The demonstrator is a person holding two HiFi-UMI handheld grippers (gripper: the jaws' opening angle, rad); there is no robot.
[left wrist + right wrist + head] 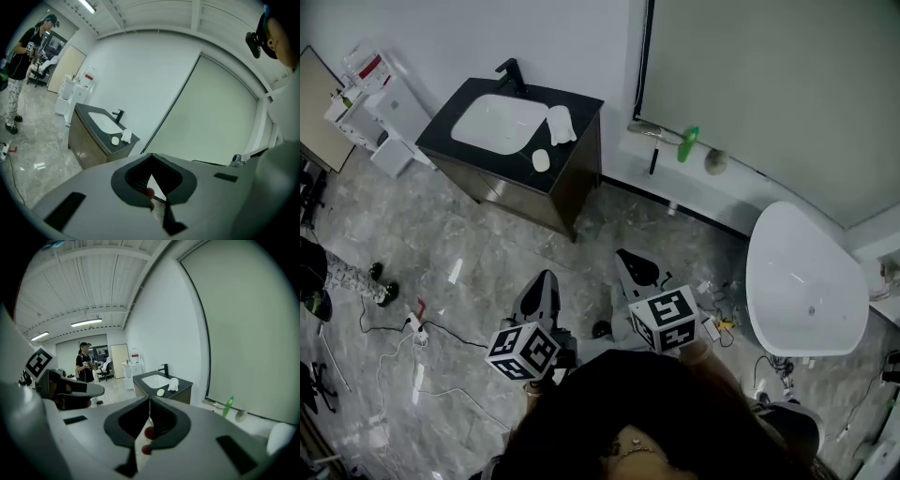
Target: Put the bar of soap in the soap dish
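Bar of soap (541, 160) on tabletop (581, 105); left claw (151, 157), right claw (149, 401) closed, empty.
Likely hard, light, slippery: pinch across its width.

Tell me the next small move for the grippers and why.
Probably bring both grippers closer to the vanity. The bar of soap lies on its dark counter beside the basin, well away from the left gripper and right gripper. Both sets of jaws are together with nothing between them. Opening can likely wait.
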